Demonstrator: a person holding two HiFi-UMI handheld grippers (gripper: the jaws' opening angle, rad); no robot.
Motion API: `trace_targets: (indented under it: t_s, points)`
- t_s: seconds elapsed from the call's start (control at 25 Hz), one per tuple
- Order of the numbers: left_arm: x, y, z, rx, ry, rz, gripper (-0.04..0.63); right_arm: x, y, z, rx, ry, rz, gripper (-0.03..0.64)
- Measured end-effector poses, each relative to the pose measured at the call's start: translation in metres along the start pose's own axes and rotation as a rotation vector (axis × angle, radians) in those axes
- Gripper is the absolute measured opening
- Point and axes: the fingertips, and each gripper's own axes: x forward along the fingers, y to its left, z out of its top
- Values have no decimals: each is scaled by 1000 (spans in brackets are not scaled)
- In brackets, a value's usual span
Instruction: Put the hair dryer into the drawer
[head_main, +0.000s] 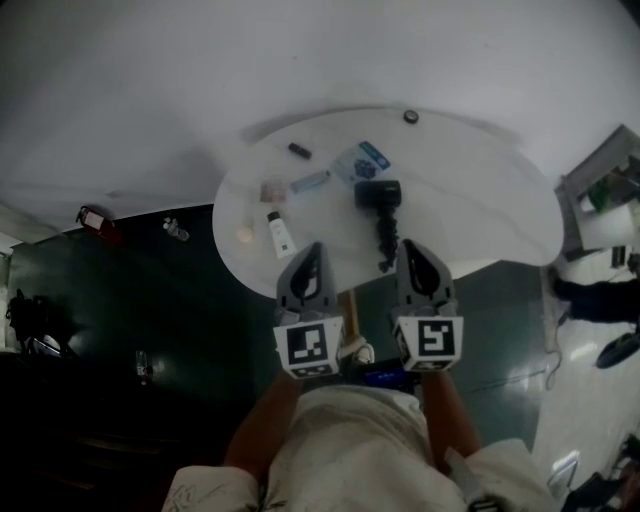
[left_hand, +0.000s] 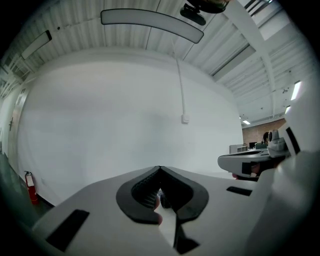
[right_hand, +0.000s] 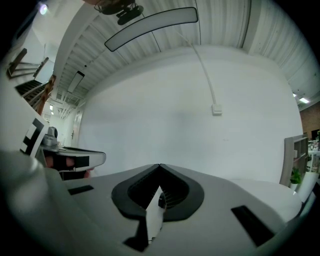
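Hair dryer (head_main: 378, 196) lies on white table (head_main: 480, 215) — left tool (head_main: 314, 250), right tool (head_main: 411, 246) both clenched, empty.

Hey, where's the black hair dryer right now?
In the head view, the black hair dryer lies on the white round table, right of centre, next to a blue packet, its cord trailing toward the right gripper.

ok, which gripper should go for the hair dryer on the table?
Right, probably. The right gripper sits just short of the hair dryer, beside its cord; the left gripper is farther off, nearer the white tube. Both are shut and empty, so it opens first.
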Motion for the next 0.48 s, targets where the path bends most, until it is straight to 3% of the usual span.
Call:
trace_targets:
  t_s: [0.2, 0.48]
  points:
    - [2, -11, -2, -5, 9, -20, 0, 21, -12, -41, 39, 123, -22, 7]
    - [-7, -8, 2, 35, -9, 0, 0, 59, -13, -81, -2, 232, -17, 42]
